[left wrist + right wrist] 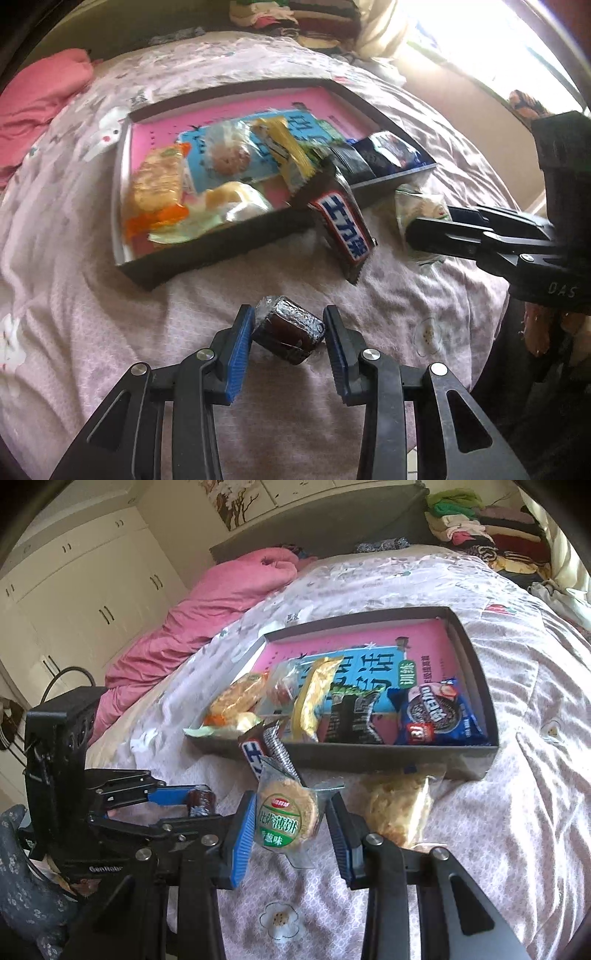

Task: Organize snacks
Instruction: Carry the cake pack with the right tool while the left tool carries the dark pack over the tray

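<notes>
Left wrist view: left gripper (288, 334) pinching small foil-wrapped brown cake (288, 334), soft and light; right gripper (290, 819) pinching crinkly-wrapped, brittle scallion cracker (288, 814) by its edges.

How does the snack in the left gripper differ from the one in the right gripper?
The dark block snack in the left gripper is small, chunky and brown under clear film; the round cracker packet in the right gripper is flat, pale and green-labelled. The block is turned askew; the packet faces the camera upright. Both are single wrapped pieces, held off the bedspread.
</notes>
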`<state>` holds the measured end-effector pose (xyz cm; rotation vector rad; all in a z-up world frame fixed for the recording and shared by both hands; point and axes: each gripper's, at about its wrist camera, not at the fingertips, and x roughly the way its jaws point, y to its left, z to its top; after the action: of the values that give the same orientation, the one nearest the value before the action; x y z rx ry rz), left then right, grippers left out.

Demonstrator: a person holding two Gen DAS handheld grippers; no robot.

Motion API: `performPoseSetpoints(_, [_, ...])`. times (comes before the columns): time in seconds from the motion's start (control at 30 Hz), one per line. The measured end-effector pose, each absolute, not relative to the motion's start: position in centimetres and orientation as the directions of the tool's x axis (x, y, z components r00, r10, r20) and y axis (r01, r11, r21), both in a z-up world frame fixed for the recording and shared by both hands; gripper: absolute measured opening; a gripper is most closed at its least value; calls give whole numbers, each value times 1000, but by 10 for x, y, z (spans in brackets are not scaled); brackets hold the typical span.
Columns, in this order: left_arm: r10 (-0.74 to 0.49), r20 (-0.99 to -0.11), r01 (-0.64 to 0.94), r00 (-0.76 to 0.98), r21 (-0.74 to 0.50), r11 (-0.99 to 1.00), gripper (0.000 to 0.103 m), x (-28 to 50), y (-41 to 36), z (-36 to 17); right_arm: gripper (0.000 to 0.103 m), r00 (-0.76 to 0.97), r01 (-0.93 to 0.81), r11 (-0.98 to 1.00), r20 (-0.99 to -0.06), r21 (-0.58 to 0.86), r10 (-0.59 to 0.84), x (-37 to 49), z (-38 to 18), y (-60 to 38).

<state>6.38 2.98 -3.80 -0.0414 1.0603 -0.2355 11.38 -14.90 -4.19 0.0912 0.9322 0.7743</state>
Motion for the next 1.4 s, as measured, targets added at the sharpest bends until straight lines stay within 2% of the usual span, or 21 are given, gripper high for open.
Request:
performPoseSetpoints(0.4, [-191,-790,77,582,-181,981,39,62,58,-2,38,410,-532,756,-665,381,624,119,-33,-160])
performPoseSetpoints(0.6, [-134,-762,34,634,-145,989,39,61,65,9,38,449,-529,769,-651,358,612,121,-26,-163])
performPoseSetpoints(1.17, [-89,-749,-70,656,-178,982,39,94,77,-1,38,533,-479,807,-617,345,580,135,-13,-174])
performPoseSetpoints(1.4, [-66,-747,-75,662,-153,985,39,108,71,-8,38,557,-462,818,-606,341,568,142,-10,-177])
